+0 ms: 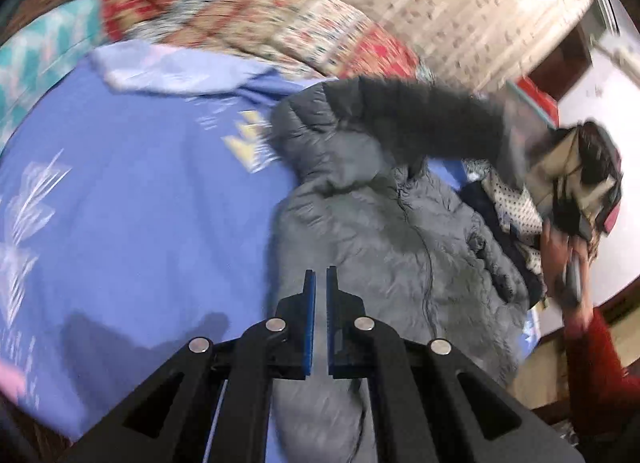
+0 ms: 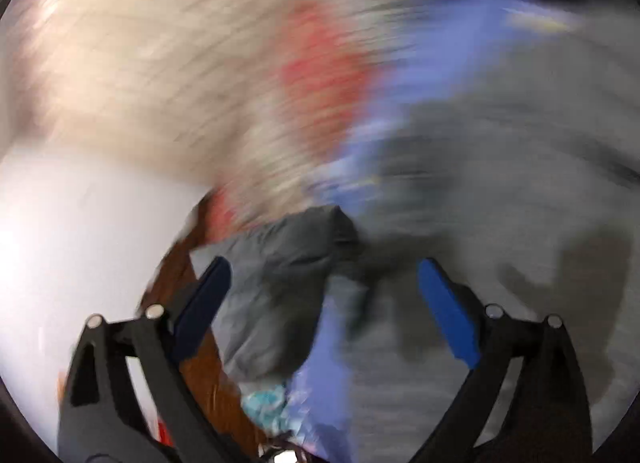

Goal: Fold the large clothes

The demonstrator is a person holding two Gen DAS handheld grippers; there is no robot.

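A grey puffer jacket (image 1: 384, 231) lies on a blue bedsheet (image 1: 140, 203). One sleeve (image 1: 420, 123) is lifted in the air toward the right, blurred. My left gripper (image 1: 321, 279) is shut and empty, hovering above the jacket's lower left edge. My right gripper (image 2: 324, 291) is open, with the grey sleeve (image 2: 280, 283) between its blue fingers (image 2: 444, 303); the right wrist view is heavily blurred. The right gripper also shows in the left wrist view (image 1: 576, 199), held by a hand in a red sleeve.
A red patterned quilt (image 1: 240, 11) and a teal patterned cloth (image 1: 36, 51) lie at the bed's far side. A pile of dotted and dark clothes (image 1: 508, 215) sits right of the jacket. A wooden bed frame (image 2: 188, 283) and a white wall (image 2: 80, 231) are beside it.
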